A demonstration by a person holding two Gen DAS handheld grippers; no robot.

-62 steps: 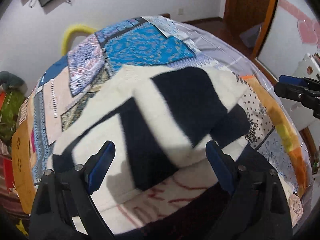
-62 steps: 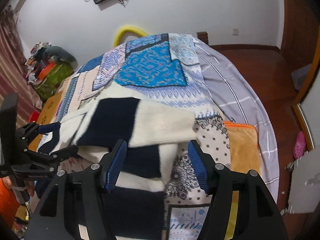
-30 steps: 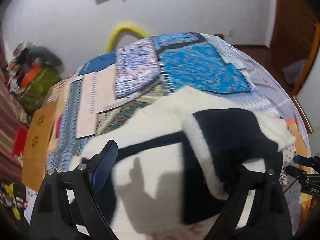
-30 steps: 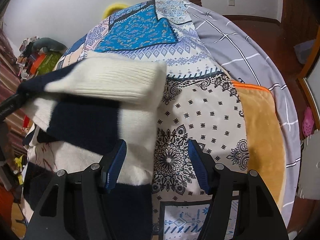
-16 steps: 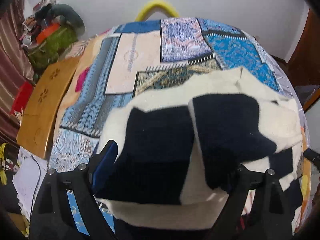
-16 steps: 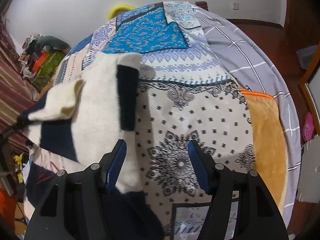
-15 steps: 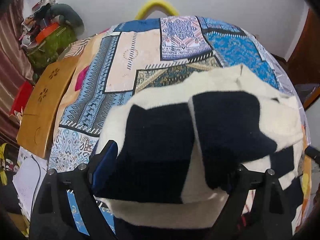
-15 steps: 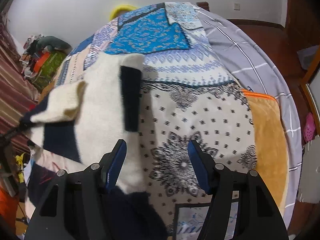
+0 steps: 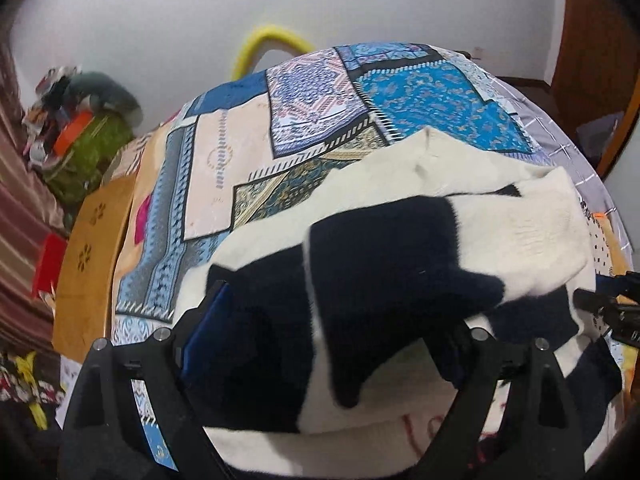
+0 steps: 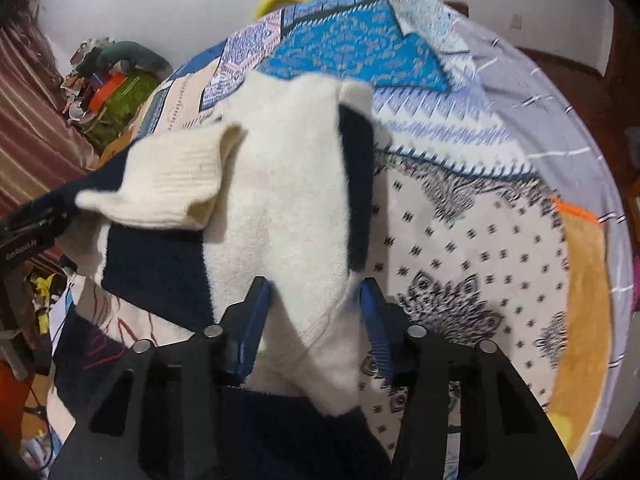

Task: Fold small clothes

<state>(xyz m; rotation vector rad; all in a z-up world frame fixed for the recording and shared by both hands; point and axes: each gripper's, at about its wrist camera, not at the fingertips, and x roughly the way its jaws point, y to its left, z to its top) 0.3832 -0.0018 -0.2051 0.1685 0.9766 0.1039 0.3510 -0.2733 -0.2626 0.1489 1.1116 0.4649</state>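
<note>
A cream and navy knitted sweater lies rumpled on the bed. My left gripper stands open wide over it. One sleeve, navy with a cream cuff, is draped across its right finger. In the right wrist view the left gripper shows at the left edge with that sleeve stretching from it. My right gripper is closing around a cream fold of the sweater. The fold nearly fills the gap, and a sliver of bedspread shows beside the right pad. The right gripper pokes in at the right edge of the left wrist view.
A patchwork bedspread covers the bed, with an orange blanket and a grey striped sheet toward its right side. A wooden board and a heap of belongings stand left of the bed. A yellow hoop rises behind it.
The right gripper's jaws have narrowed and now straddle a cream fold of the sweater. The left gripper has shifted a little with the sleeve still over its right finger.
</note>
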